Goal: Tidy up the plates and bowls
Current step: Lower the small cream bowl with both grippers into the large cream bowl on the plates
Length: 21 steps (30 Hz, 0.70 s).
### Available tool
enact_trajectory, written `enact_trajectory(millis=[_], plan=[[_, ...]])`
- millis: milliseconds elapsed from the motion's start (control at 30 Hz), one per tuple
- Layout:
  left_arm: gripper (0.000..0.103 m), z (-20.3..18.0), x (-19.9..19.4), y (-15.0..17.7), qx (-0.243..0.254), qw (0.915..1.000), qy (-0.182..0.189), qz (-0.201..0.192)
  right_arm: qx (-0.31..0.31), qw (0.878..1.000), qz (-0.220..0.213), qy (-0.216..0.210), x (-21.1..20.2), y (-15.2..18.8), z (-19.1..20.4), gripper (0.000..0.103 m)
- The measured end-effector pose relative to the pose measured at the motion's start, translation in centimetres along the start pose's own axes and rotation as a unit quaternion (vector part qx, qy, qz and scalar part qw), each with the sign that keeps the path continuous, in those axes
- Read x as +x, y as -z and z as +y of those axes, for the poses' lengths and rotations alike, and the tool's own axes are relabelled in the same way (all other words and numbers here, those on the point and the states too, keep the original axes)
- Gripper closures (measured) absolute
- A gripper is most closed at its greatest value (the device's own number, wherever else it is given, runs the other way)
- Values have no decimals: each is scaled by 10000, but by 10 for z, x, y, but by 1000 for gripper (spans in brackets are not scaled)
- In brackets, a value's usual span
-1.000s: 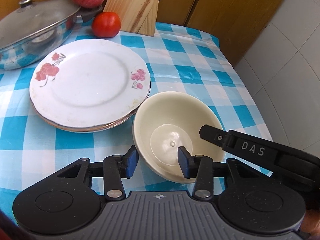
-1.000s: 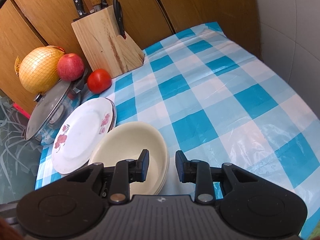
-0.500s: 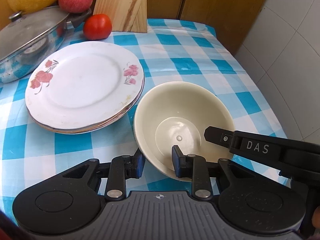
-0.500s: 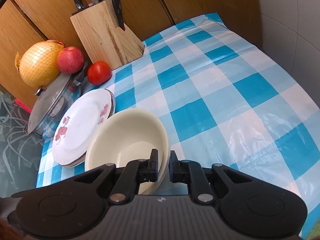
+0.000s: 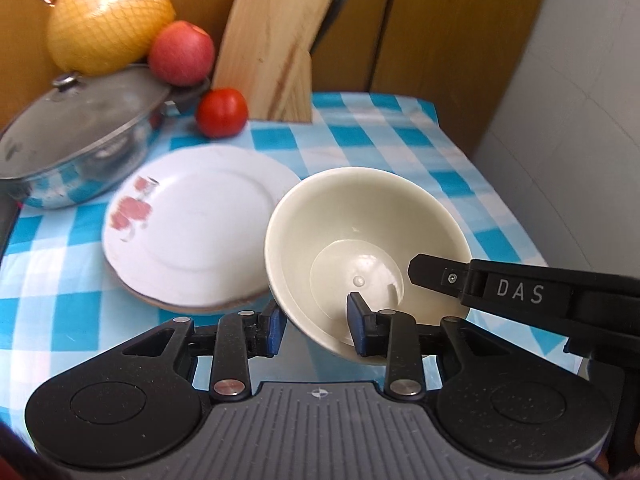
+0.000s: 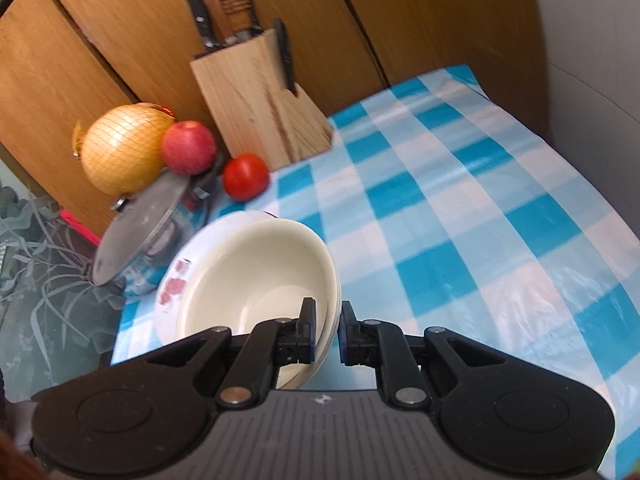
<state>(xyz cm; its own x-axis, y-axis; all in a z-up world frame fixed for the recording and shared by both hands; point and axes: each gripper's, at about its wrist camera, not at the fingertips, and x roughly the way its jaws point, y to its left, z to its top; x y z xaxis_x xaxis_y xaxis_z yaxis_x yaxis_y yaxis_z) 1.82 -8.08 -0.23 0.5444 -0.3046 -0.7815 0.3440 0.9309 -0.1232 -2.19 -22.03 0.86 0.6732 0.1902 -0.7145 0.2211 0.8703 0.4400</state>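
A cream bowl (image 5: pixel 360 232), seemingly a nested stack (image 6: pixel 256 280), is held tilted above the checked table. My left gripper (image 5: pixel 316 326) is shut on its near rim, one finger inside and one outside. My right gripper (image 6: pixel 326 330) is shut on the right rim and also shows in the left wrist view (image 5: pixel 520 288). A stack of white plates with red flowers (image 5: pixel 192 224) lies on the table left of the bowl; in the right wrist view (image 6: pixel 176 280) the bowl hides most of it.
A lidded glass pot (image 5: pixel 80 140) stands at the back left with a netted pomelo (image 5: pixel 108 16) and an apple (image 5: pixel 182 54) on it. A tomato (image 5: pixel 222 112) and a wooden knife block (image 5: pixel 272 48) stand behind the plates. The blue checked tablecloth (image 6: pixel 480 220) extends right.
Both grippers closed on the bowl's rim, and the bowl rose off the table and tilted. The views swung up toward the back of the table.
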Motion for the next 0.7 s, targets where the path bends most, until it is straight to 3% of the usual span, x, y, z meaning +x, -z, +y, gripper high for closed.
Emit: enact_trajectory(millis=[367,700], plan=[[62,44,-23,-38,-369,9978,-191,-516,-216,9990,-221,-309,16,-23,54,90],[60,78,-5,-50,-617,9965,-398,-411,-377,9989,-1,-295,58,-28,82,90]])
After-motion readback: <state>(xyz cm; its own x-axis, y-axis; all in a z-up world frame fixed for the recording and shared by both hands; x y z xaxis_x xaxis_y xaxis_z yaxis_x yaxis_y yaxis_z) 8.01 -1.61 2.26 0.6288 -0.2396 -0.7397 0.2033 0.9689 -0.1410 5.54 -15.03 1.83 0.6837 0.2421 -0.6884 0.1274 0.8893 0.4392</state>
